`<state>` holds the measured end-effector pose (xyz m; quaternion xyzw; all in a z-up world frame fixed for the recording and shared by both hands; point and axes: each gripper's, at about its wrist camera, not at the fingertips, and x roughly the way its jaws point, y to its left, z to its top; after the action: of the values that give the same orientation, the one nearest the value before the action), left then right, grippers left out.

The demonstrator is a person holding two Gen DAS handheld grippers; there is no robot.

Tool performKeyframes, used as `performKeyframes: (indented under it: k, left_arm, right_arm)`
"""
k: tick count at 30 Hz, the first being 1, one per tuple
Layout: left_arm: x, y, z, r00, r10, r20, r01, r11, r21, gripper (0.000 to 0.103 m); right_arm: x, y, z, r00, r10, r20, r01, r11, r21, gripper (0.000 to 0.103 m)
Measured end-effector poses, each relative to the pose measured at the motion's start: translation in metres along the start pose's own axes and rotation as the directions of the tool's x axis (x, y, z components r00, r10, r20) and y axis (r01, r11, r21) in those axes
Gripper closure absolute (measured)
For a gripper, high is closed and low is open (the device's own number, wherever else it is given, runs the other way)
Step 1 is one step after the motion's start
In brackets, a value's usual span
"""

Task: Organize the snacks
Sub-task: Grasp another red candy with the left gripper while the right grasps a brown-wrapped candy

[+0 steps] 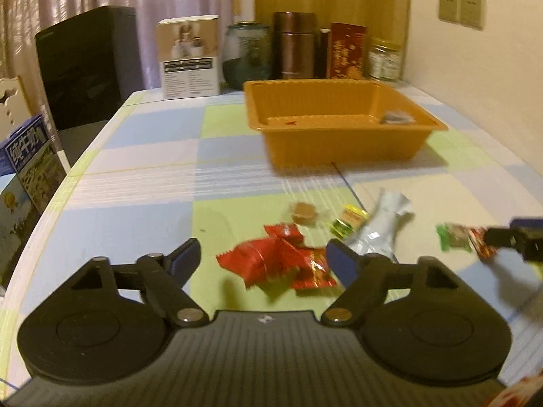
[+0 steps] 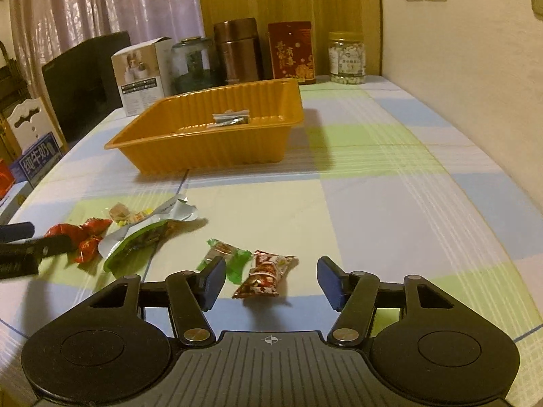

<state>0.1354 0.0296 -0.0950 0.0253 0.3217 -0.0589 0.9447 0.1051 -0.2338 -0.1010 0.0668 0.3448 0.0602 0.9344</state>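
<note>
Straddling blurred red wrappers (image 1: 278, 261), left tool (image 1: 263, 257) spread; right tool (image 2: 271, 281) likewise, unpinched.

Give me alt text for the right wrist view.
The open right tool brackets a red-brown wrapped candy on the checked tablecloth, pads not touching it. A green-wrapped candy lies beside it; the orange tray sits beyond.

Left wrist view: red wrappers (image 1: 276, 264) motion-blurred, print unreadable, right one partly behind the left gripper's (image 1: 264, 257) right finger. Other gripper (image 1: 519, 239) cut off at right edge, jaws not visible. Packet in orange tray (image 2: 203, 135) too small to identify.
</note>
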Motion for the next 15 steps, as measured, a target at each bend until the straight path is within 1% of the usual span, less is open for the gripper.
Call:
performKeyframes:
  k: [3, 5, 6, 7, 8, 12, 15]
  left_arm:
    - [0.011, 0.0, 0.005, 1.0, 0.004, -0.012, -0.004, 1.0, -0.008, 0.032]
    - [0.019, -0.002, 0.005, 0.999, 0.021, -0.042, -0.02, 1.0, 0.005, 0.044]
    - [0.021, -0.001, 0.005, 0.998, 0.022, -0.051, -0.022, 1.0, 0.001, 0.046]
    - [0.022, 0.0, 0.005, 0.998, 0.023, -0.058, -0.023, 1.0, -0.006, 0.052]
    - [0.023, 0.0, 0.003, 0.997, 0.03, -0.065, -0.03, 1.0, -0.007, 0.055]
    - [0.022, 0.001, -0.001, 0.995, 0.056, -0.085, -0.056, 0.998, 0.008, 0.064]
    - [0.022, 0.002, -0.003, 0.994, 0.065, -0.093, -0.064, 0.998, 0.015, 0.066]
  right_arm:
    - [0.004, 0.002, 0.0, 1.0, -0.002, -0.004, 0.002, 1.0, -0.003, 0.043]
    - [0.006, 0.002, -0.001, 1.0, -0.004, -0.008, 0.004, 1.0, -0.004, 0.044]
    - [0.007, 0.002, -0.001, 1.0, -0.003, -0.011, 0.003, 1.0, -0.004, 0.044]
    - [0.008, 0.002, -0.001, 1.0, -0.005, -0.014, 0.005, 1.0, -0.004, 0.045]
    - [0.009, 0.002, -0.001, 1.0, -0.007, -0.014, 0.007, 1.0, -0.003, 0.045]
    - [0.014, 0.002, -0.001, 1.0, -0.008, -0.022, 0.008, 1.0, 0.001, 0.049]
    - [0.019, 0.003, -0.001, 0.999, -0.014, -0.042, 0.013, 1.0, -0.004, 0.053]
